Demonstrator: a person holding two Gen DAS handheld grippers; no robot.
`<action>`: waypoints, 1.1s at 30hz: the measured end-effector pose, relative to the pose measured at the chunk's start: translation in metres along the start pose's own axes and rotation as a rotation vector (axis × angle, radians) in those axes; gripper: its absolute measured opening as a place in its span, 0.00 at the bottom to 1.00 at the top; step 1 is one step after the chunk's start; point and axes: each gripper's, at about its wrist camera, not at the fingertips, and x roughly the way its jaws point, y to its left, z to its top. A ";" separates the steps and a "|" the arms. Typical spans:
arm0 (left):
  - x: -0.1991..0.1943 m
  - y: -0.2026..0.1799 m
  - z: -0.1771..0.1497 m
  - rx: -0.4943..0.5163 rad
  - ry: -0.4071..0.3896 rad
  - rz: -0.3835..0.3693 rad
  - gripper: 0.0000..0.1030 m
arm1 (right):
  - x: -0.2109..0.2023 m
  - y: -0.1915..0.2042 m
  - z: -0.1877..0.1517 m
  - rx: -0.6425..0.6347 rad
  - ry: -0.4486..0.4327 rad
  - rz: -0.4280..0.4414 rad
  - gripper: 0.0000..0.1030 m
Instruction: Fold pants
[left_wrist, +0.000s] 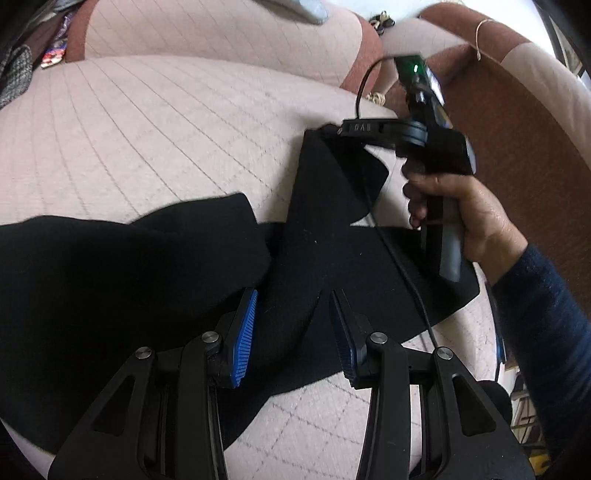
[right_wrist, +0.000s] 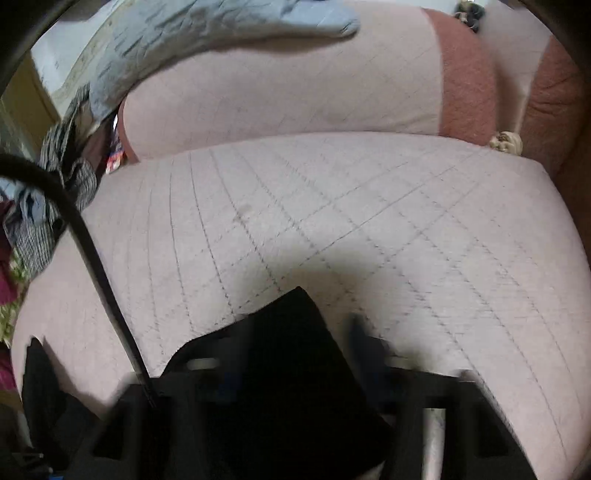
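Note:
Black pants (left_wrist: 155, 266) lie rumpled on a pink quilted sofa seat (left_wrist: 147, 140). My left gripper (left_wrist: 293, 325) is open, its blue-padded fingers (left_wrist: 245, 332) straddling a fold of the cloth. In the left wrist view my right gripper (left_wrist: 332, 131), held in a hand, lifts one corner of a pant leg (left_wrist: 332, 177) off the seat. In the right wrist view the black cloth (right_wrist: 295, 354) fills the gap between blurred fingers, and the right gripper (right_wrist: 291, 373) looks shut on it.
The sofa backrest (right_wrist: 280, 85) is behind the seat and a rust-brown armrest (left_wrist: 517, 140) is at the right. A light blue garment (right_wrist: 207, 33) hangs over the backrest. Mixed clothes (right_wrist: 48, 199) are piled at the left end. A black cable (right_wrist: 88, 258) runs down from the right gripper.

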 end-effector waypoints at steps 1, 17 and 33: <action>0.001 0.002 -0.002 0.002 -0.001 -0.005 0.38 | -0.004 0.003 0.001 -0.017 0.001 0.014 0.06; -0.011 -0.051 -0.034 0.215 -0.058 -0.045 0.36 | -0.226 -0.078 -0.136 -0.059 -0.270 -0.244 0.10; -0.023 -0.028 -0.017 0.119 -0.064 -0.009 0.36 | -0.129 -0.070 -0.084 0.035 -0.114 -0.016 0.56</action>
